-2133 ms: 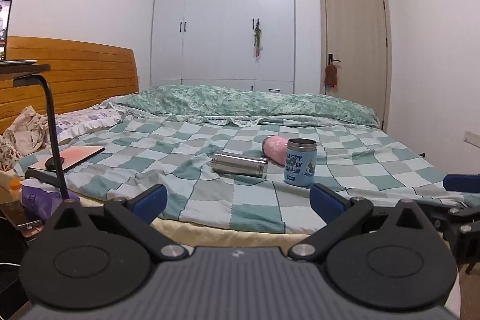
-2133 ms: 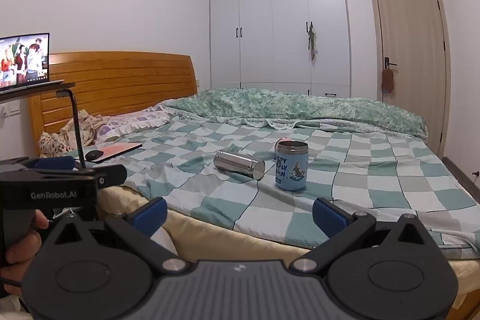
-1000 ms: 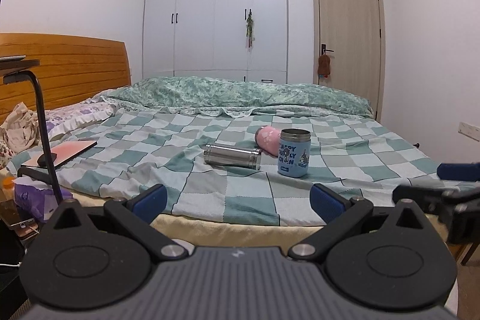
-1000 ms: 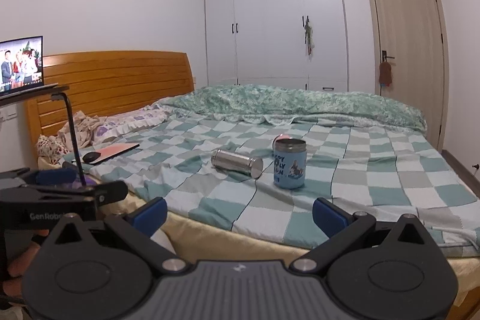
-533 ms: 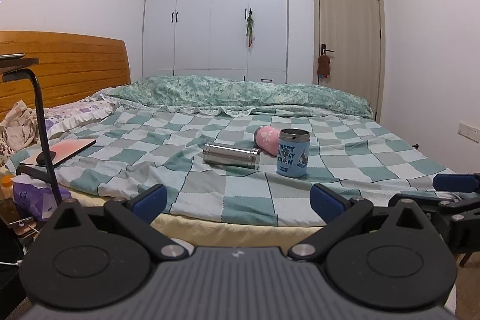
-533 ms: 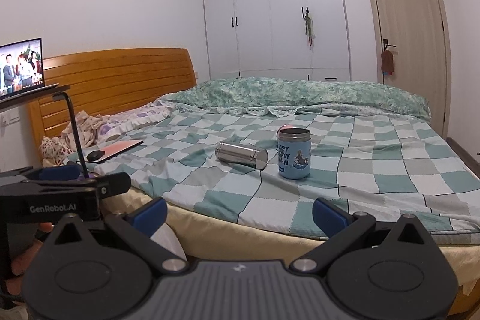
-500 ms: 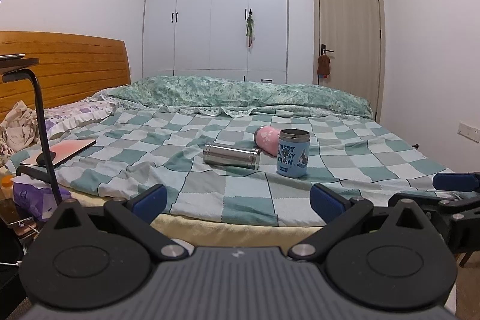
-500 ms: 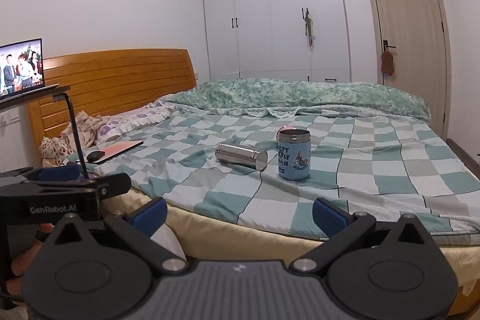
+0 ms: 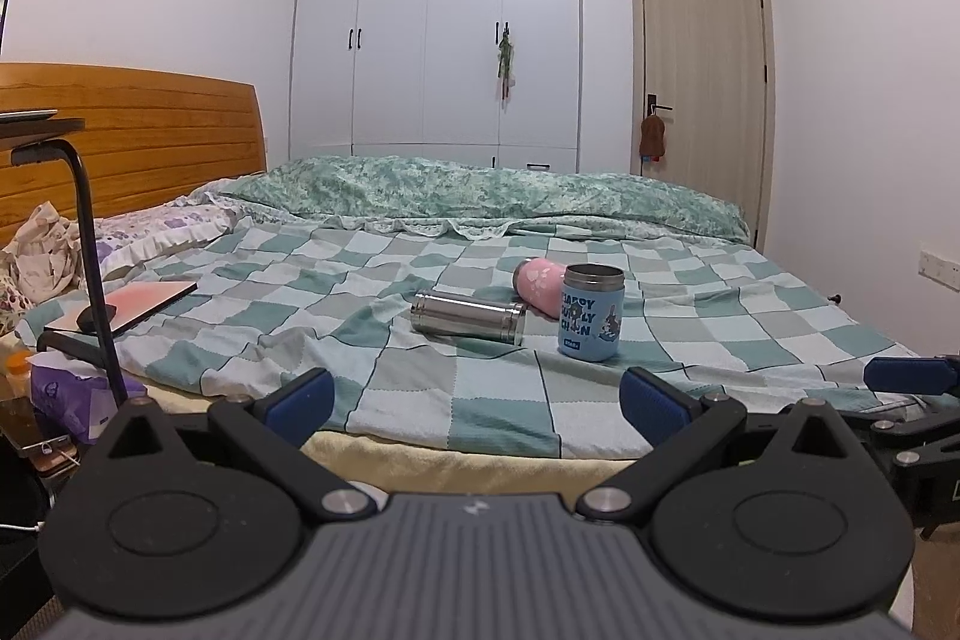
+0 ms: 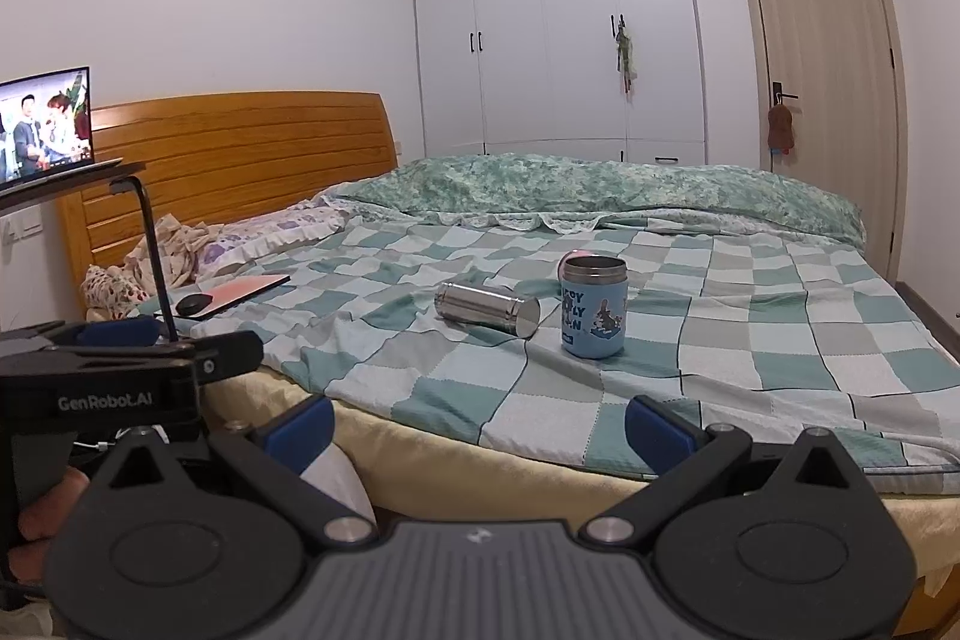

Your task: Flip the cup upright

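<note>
A steel cup [image 9: 467,317] [image 10: 486,317] lies on its side on the checked bed cover. A blue cartoon cup [image 9: 590,320] [image 10: 594,306] stands upright just to its right. A pink cup [image 9: 537,285] lies on its side behind the blue one; in the right wrist view only its rim [image 10: 575,255] shows. My left gripper [image 9: 477,397] is open and empty, short of the bed's near edge. My right gripper [image 10: 479,425] is open and empty, also short of the edge.
A black lamp arm [image 9: 90,244] and a bedside stand with a laptop screen [image 10: 45,127] are at the left. A pink notebook with a mouse [image 9: 129,304] lies on the bed's left. The other gripper shows at the right edge of the left wrist view [image 9: 906,400].
Both grippers have drifted slightly; the cups sit a little lower and nearer in view. Nothing was grasped and the cups have not moved.
</note>
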Tool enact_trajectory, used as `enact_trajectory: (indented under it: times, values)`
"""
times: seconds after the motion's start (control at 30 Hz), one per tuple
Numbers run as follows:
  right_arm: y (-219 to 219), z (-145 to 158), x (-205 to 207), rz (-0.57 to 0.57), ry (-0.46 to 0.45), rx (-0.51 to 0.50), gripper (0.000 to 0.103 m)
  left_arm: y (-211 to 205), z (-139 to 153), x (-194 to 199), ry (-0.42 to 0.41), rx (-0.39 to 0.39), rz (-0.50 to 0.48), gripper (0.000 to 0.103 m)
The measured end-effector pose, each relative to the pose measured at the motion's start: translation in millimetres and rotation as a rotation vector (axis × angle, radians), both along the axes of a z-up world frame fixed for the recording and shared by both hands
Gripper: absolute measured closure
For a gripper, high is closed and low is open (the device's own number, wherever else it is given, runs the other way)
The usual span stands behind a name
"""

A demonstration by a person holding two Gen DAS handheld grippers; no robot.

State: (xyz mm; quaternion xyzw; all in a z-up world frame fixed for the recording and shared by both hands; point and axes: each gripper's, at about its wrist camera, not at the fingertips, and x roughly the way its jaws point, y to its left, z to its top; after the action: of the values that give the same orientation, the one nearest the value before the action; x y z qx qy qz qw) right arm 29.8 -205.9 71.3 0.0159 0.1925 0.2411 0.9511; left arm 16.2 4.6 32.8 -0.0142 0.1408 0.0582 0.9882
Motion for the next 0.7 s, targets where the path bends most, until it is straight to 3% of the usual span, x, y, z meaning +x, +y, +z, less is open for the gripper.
enact_trajectory:
  times: [0.7]
  values:
    - [2.2, 0.0, -1.0, 0.003, 0.001, -0.008, 0.000, -0.2, -0.6, -2.3, -0.002, 0.001, 0.000, 0.000]
